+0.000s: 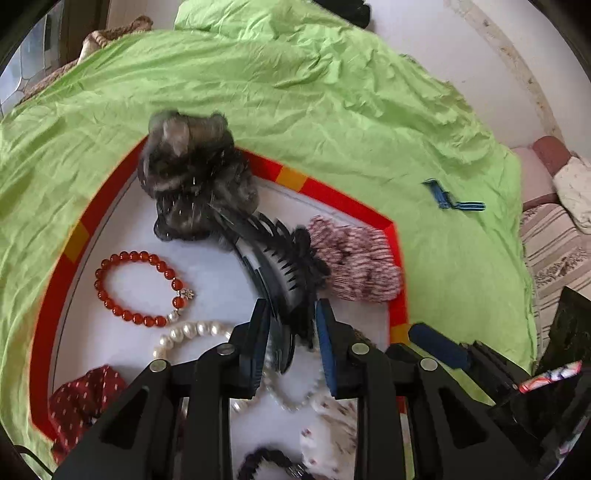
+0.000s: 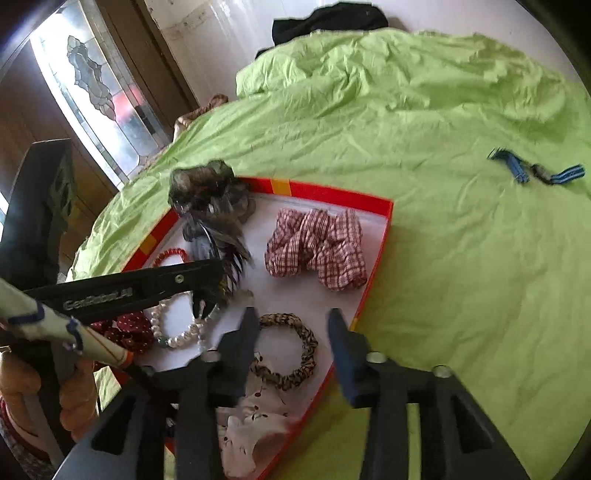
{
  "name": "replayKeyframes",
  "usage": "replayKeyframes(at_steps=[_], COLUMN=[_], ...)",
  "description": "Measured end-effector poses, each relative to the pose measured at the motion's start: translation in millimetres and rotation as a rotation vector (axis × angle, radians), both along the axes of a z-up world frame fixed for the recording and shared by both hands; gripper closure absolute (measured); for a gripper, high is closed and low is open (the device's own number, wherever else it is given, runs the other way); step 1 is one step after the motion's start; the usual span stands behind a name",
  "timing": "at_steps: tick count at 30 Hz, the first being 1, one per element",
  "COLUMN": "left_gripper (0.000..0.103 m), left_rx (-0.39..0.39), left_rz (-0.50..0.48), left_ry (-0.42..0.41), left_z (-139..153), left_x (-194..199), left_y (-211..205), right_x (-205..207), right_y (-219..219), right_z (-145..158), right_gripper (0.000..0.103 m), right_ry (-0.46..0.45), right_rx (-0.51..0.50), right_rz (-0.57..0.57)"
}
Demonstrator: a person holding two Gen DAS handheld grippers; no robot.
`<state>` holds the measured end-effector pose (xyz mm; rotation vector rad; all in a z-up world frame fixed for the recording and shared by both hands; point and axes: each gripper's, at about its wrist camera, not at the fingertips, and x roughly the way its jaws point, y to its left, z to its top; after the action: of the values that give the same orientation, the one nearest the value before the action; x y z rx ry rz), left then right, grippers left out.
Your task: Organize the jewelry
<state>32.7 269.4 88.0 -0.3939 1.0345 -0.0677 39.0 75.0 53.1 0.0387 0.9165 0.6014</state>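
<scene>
A red-rimmed tray [image 1: 354, 201] with a white floor lies on a green sheet. My left gripper [image 1: 291, 314] is shut on a black claw hair clip [image 1: 273, 266] with a dark fluffy flower [image 1: 192, 177], held over the tray; it also shows in the right wrist view [image 2: 210, 206]. In the tray lie a red bead bracelet [image 1: 136, 288], a pearl necklace [image 1: 192, 332], a plaid scrunchie [image 2: 317, 247], a leopard scrunchie [image 2: 291, 350], a dark red dotted scrunchie [image 1: 81, 398] and a white printed scrunchie [image 2: 251, 435]. My right gripper [image 2: 291, 317] is open and empty above the tray's near right part.
A blue striped hair clip [image 2: 535, 171] lies alone on the green sheet [image 2: 443, 258] to the right of the tray. A black garment [image 2: 328, 20] lies at the far edge. A wooden door with patterned glass [image 2: 96, 92] stands at the left.
</scene>
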Motion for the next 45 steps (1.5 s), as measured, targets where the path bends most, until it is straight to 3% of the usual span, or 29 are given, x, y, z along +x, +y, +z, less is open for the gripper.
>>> replayKeyframes(at_steps=[6, 11, 17, 21, 27, 29, 37, 45], left_gripper=[0.072, 0.058, 0.051, 0.03, 0.006, 0.003, 0.002, 0.002], left_rx=[0.058, 0.185, 0.322, 0.373, 0.476, 0.508, 0.552, 0.56], left_rz=[0.017, 0.07, 0.118, 0.166, 0.289, 0.323, 0.374, 0.439], left_ry=[-0.052, -0.117, -0.201, -0.279, -0.443, -0.493, -0.565, -0.498], left_z=[31, 58, 80, 92, 112, 120, 142, 130], left_x=[-29, -66, -115, -149, -198, -212, -246, -250], left_y=[-3, -7, -22, -35, -57, -63, -75, -62], right_x=[-19, -38, -62, -85, -124, -136, -161, -164], right_y=[-16, -46, -85, -105, -123, -124, -120, -125], right_z=[19, 29, 29, 28, 24, 22, 17, 12], right_gripper=[0.056, 0.055, 0.054, 0.054, 0.052, 0.052, 0.05, 0.05], right_ry=[-0.041, -0.058, -0.046, -0.032, -0.022, -0.021, -0.028, -0.01], right_rx=[-0.008, -0.014, -0.028, -0.018, 0.015, 0.021, 0.013, 0.017], right_rz=[-0.025, -0.073, -0.141, -0.167, -0.202, -0.203, -0.18, -0.204])
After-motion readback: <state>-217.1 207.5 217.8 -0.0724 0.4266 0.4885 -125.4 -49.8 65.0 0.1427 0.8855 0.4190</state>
